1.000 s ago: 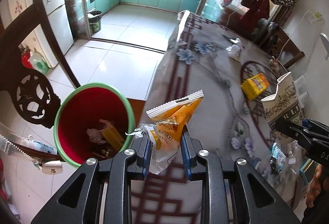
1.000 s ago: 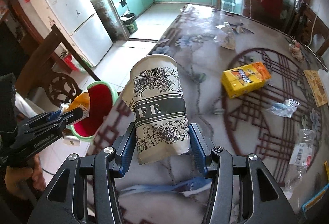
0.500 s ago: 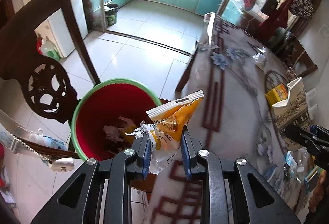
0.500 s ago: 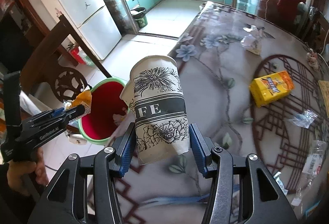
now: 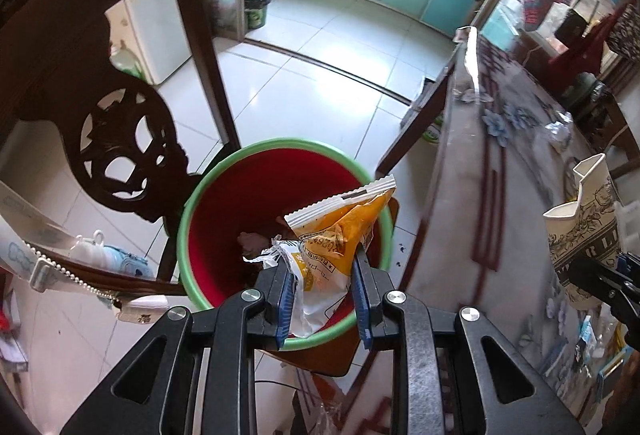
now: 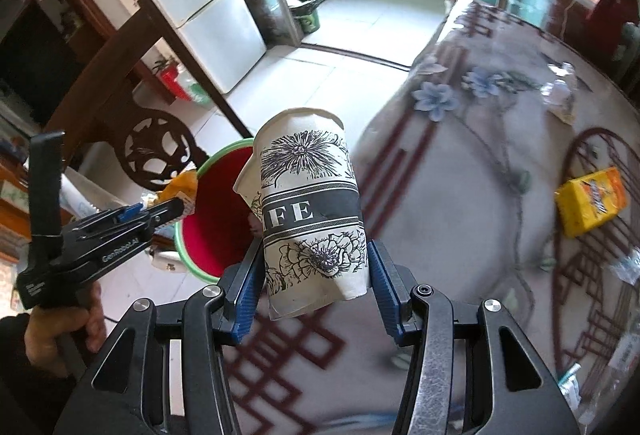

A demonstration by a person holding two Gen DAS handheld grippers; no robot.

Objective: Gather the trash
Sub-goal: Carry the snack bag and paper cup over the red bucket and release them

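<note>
Your left gripper (image 5: pixel 322 289) squeezes a crinkly orange snack bag (image 5: pixel 340 235), right over the round red bin (image 5: pixel 224 219) with the green rim, so it can drop in. Your right gripper (image 6: pixel 314 289) hugs a bent paper cup (image 6: pixel 310 211) with flower prints, above the worktop (image 6: pixel 460 195) edge near the bin. Farther off on the flowery cloth lies a yellow box (image 6: pixel 592 201)
</note>
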